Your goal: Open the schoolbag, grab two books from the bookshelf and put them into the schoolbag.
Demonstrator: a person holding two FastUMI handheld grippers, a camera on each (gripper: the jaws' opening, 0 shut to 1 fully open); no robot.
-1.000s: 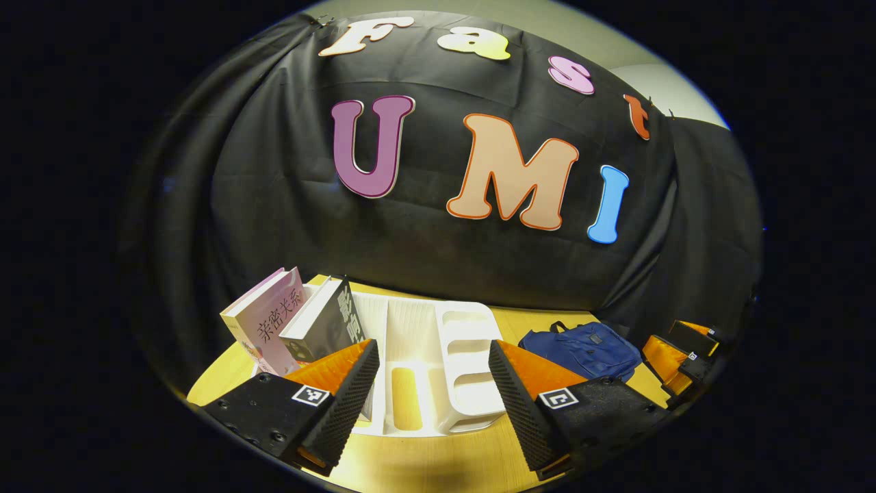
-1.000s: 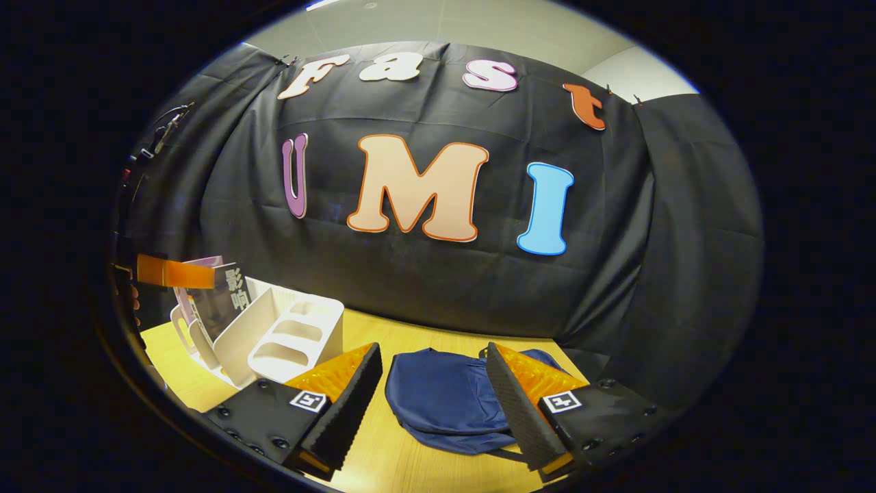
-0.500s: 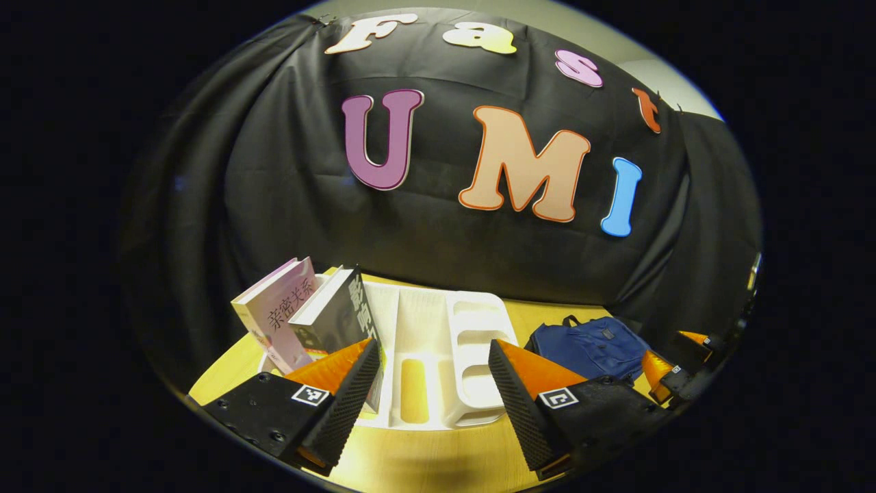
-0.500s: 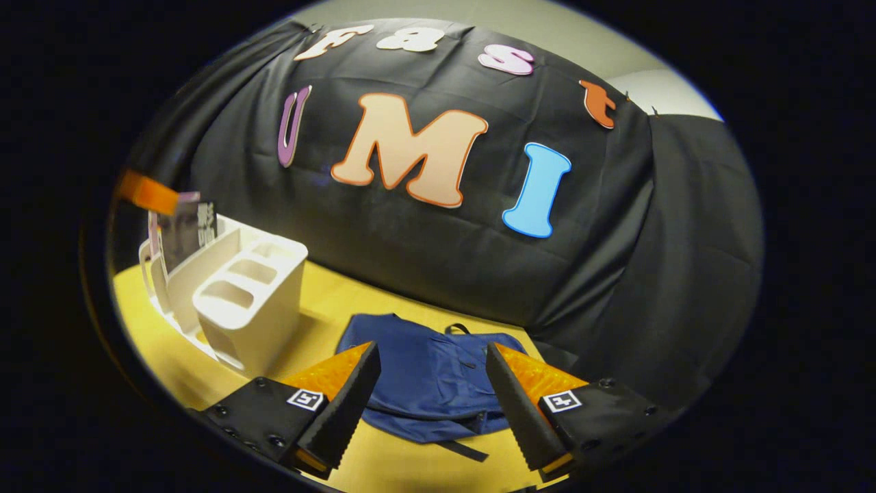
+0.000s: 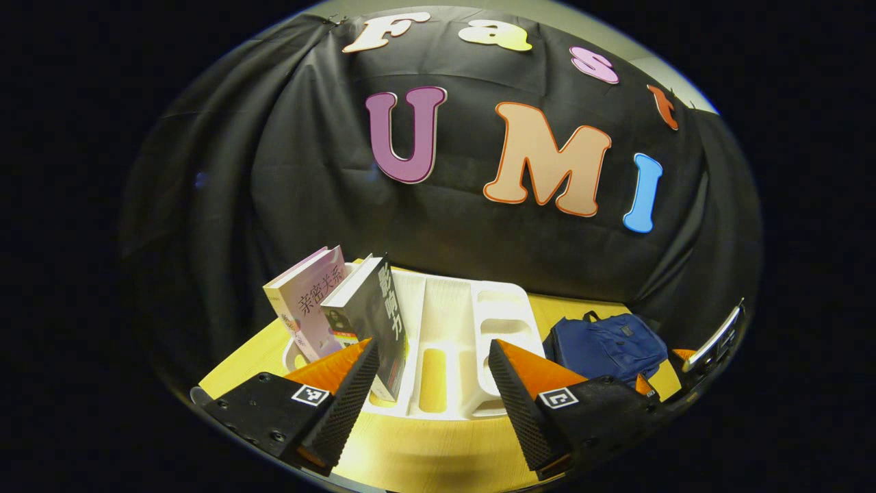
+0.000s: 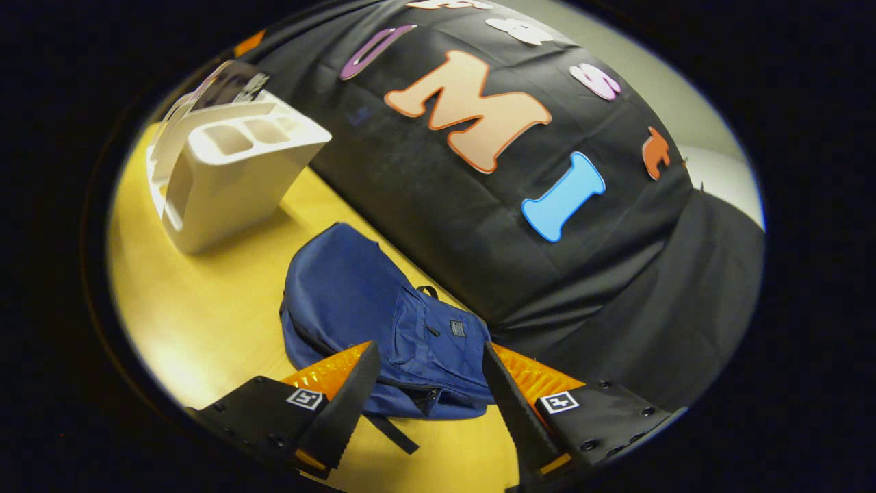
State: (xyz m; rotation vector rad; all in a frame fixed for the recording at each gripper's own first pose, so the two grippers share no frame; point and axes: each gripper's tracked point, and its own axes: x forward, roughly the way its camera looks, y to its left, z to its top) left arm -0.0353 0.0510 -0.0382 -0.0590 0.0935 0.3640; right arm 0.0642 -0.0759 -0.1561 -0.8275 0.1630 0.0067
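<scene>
Left gripper: released, facing bookshelf
Right gripper: released, over schoolbag
Books: upright, 10 o'clock in left gripper view

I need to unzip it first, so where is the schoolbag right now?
The blue schoolbag lies flat on the wooden table, in the right gripper view just beyond the open right gripper, with the white bookshelf further along the table.

The counter is pale yellow wood-grain. The bookshelf on it is plain white. One book has a pink and white cover with dark lettering; the other book is black with pale lettering and white page edges. The schoolbag is navy blue with black straps and a small dark label patch on its pocket.
</scene>
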